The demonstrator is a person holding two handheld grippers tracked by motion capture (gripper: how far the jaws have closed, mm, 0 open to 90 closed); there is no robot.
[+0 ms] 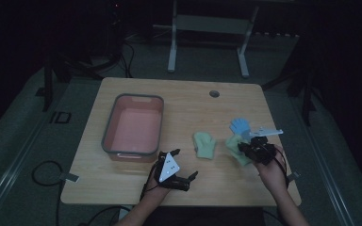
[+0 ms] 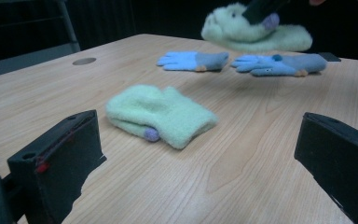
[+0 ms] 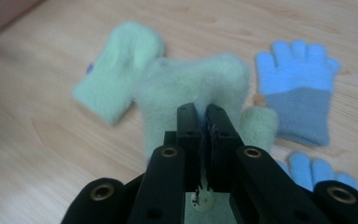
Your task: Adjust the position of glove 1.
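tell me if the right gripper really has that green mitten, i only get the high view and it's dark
Observer: Yes. In the right gripper view the right gripper is shut on the held mitten, pinching its fabric.
Operator: is it off the table
Observer: Yes. The left gripper view shows it hanging in the air, clear of the wood, above the blue glove.
Operator: i only see one blue one
Observer: There are two. A second glove lies on the table beside the first, fingers pointing the same way.
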